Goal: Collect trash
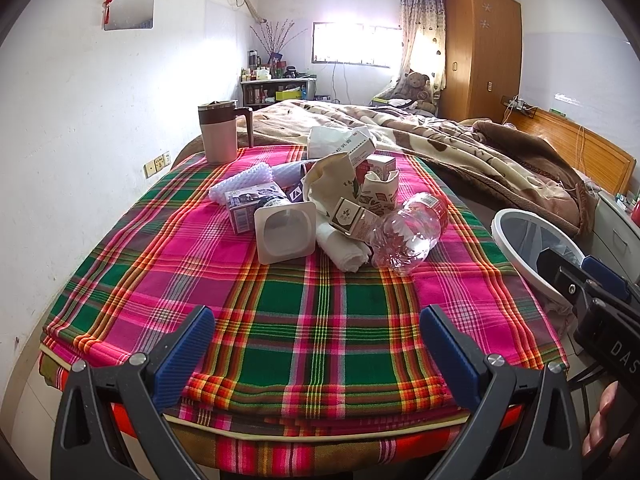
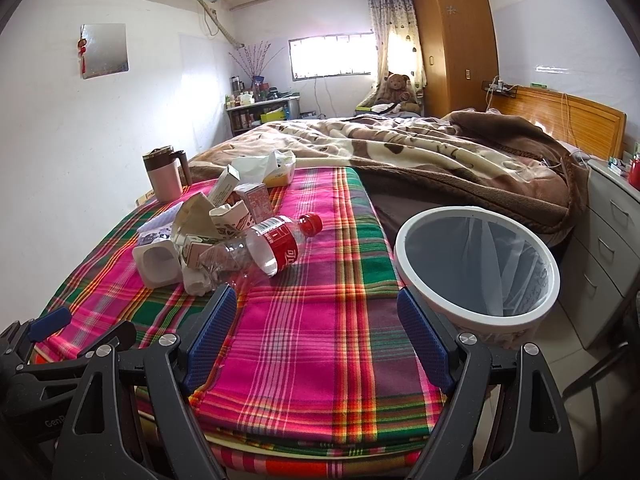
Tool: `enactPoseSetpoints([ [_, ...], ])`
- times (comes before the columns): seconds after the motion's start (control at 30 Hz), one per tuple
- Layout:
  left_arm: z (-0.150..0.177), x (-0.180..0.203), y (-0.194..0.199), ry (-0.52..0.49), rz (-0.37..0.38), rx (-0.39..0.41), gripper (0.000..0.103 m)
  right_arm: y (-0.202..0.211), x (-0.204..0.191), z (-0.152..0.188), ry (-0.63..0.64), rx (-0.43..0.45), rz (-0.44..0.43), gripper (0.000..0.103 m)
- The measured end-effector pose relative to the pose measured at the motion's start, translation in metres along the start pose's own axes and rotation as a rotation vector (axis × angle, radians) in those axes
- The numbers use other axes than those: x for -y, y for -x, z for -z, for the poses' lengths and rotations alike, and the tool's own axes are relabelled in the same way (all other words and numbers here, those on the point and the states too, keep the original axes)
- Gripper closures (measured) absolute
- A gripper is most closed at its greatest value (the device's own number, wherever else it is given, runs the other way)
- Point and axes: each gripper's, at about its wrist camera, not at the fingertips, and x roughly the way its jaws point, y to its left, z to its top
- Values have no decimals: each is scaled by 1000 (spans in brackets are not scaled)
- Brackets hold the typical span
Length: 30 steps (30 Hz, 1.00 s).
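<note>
A: While the left wrist view holds the left gripper [image 1: 316, 344] spread wide and empty low in frame, the trash heap sits centre: a white square plastic cup [image 1: 285, 232], a crushed clear plastic bottle [image 1: 404, 236].

B: Could that bottle roll off the pink-and-green plaid cloth [image 1: 320, 320] if nudged?

A: Likely. In the right wrist view, the right gripper [image 2: 316, 340] is also parted, holding nothing. Only there does the round white-rimmed bin [image 2: 476, 264] show whole, at right.

glossy plastic bottle [image 2: 260, 250], woven cloth [image 2: 320, 320]
</note>
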Motion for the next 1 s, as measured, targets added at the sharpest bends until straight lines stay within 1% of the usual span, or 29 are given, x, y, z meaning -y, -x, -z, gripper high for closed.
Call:
enactPoseSetpoints([
  [1.0, -2, 1, 4, 0, 0, 4, 0, 1, 0, -1, 2, 1, 6, 19],
])
